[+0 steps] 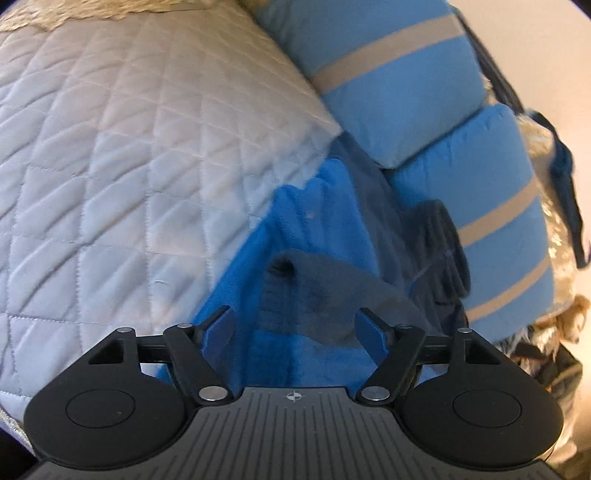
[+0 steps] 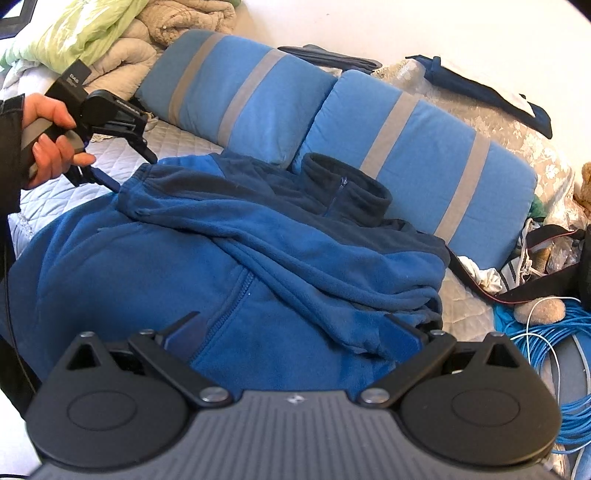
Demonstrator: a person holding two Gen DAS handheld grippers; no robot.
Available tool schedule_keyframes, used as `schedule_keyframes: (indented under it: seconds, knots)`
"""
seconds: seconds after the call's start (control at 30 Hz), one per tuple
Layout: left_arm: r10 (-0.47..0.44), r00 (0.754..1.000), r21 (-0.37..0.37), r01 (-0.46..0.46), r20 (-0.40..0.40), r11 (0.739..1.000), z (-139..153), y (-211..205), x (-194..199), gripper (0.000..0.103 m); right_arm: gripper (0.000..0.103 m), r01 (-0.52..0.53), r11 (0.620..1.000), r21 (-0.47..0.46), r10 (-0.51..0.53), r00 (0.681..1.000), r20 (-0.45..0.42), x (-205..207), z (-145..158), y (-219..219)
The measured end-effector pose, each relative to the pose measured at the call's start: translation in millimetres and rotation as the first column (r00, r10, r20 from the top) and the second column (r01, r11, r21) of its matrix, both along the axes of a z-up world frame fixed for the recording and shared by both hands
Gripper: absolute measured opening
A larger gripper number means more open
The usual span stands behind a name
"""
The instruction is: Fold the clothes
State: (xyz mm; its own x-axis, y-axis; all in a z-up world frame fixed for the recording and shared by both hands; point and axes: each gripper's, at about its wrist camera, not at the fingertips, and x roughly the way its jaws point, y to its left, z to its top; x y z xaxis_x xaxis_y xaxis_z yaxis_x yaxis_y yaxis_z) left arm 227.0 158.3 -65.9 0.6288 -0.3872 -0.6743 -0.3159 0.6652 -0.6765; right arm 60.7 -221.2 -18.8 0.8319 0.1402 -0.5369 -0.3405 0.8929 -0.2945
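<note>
Fleece jacket (image 2: 229, 258) lies collar toward upper right; left gripper (image 1: 295, 328) and right gripper (image 2: 295, 332) both angled down, agape, nothing pinched.

You are looking at a bed covered by a pale quilted bedspread (image 1: 110, 166), daylight falling softly across its stitching. Two blue cushions with grey stripes (image 2: 413, 155) are lying side by side along the plain white wall (image 2: 369, 26). Crumpled beige and green blankets (image 2: 110, 40) are piling up in the far corner, and a coil of blue cable (image 2: 554, 354) is lying at the right.
</note>
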Motion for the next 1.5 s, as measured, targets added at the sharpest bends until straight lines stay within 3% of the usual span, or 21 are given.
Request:
schedule_keyframes:
  seconds: [0.17,0.4,0.57,0.83,0.93,1.07,1.3,1.37,1.5]
  knots:
    - [0.013,0.999,-0.119,-0.018,-0.043,0.993,-19,7,7,0.072,0.103,-0.004,1.0,-0.006,0.004,1.0,0.0,0,1,1]
    - [0.033,0.999,-0.254,-0.029,0.012,0.967,-28,14,5,0.073,0.103,-0.008,1.0,0.007,0.008,1.0,-0.001,-2,3,2]
    - [0.012,1.0,-0.241,-0.016,-0.02,0.97,-35,13,9,0.073,0.103,-0.019,1.0,0.001,0.019,1.0,-0.005,-6,3,6]
    - [-0.037,0.999,-0.176,0.039,0.015,0.984,-36,9,21,0.074,0.103,-0.022,1.0,-0.007,0.022,1.0,0.0,-10,8,9]
    - [-0.048,0.998,-0.214,0.056,0.04,0.975,-40,13,21,0.073,0.103,-0.026,1.0,-0.006,0.026,1.0,0.004,-11,11,10]
    - [-0.015,0.997,-0.333,0.038,0.071,0.942,-42,28,13,0.072,0.103,-0.035,0.999,-0.007,0.036,0.999,0.021,-15,15,11]
    - [-0.027,0.989,-0.436,0.088,0.145,0.895,-40,34,5,0.069,0.103,-0.031,1.0,-0.008,0.031,0.999,0.021,-16,15,11]
    - [-0.034,0.991,-0.436,0.087,0.129,0.896,-43,31,6,0.065,0.103,-0.031,0.999,-0.008,0.032,0.999,0.022,-16,16,12]
    - [-0.074,0.993,-0.368,0.102,0.09,0.924,-43,18,13,0.062,0.103,-0.036,0.999,-0.011,0.037,0.999,0.024,-16,16,13]
